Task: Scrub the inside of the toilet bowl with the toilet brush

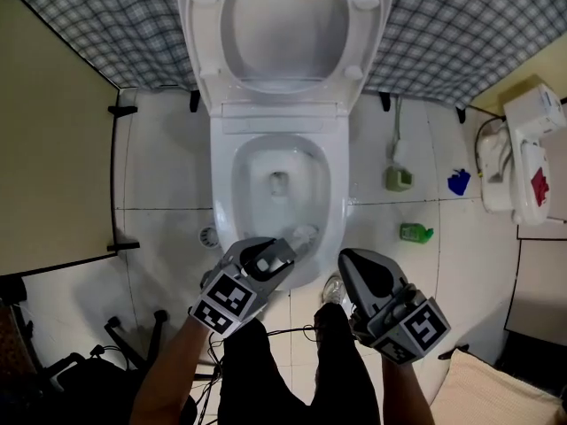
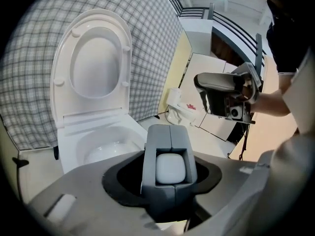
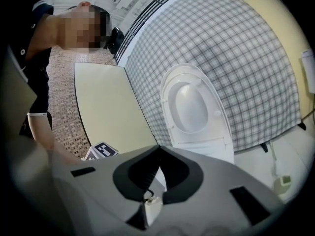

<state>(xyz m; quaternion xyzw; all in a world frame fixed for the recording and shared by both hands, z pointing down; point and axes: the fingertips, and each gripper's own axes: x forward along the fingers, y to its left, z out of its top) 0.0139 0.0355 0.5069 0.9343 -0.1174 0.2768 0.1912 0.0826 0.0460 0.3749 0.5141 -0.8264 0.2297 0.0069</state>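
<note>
The white toilet (image 1: 226, 171) stands with lid and seat raised, its bowl (image 1: 279, 184) open (image 2: 106, 149). My left gripper (image 1: 282, 257) is shut on the grey handle of the toilet brush (image 2: 170, 168), which has a white inset. The pale brush head (image 1: 306, 235) sits at the bowl's front rim. In the left gripper view the handle fills the gap between the jaws (image 2: 170, 132). My right gripper (image 1: 354, 268) hangs to the right of the bowl's front, its jaws meeting in a point (image 3: 158, 149) with nothing between them. It also shows in the left gripper view (image 2: 219, 82).
A cream partition (image 1: 53, 149) walls off the left. Plaid cloth (image 1: 443, 42) hangs behind the toilet. On the tiles to the right lie a green object (image 1: 415, 233), a blue object (image 1: 458, 181), a small grey-green fitting (image 1: 398, 178) and a white unit (image 1: 523, 162). Black stand legs (image 1: 133, 335) at lower left.
</note>
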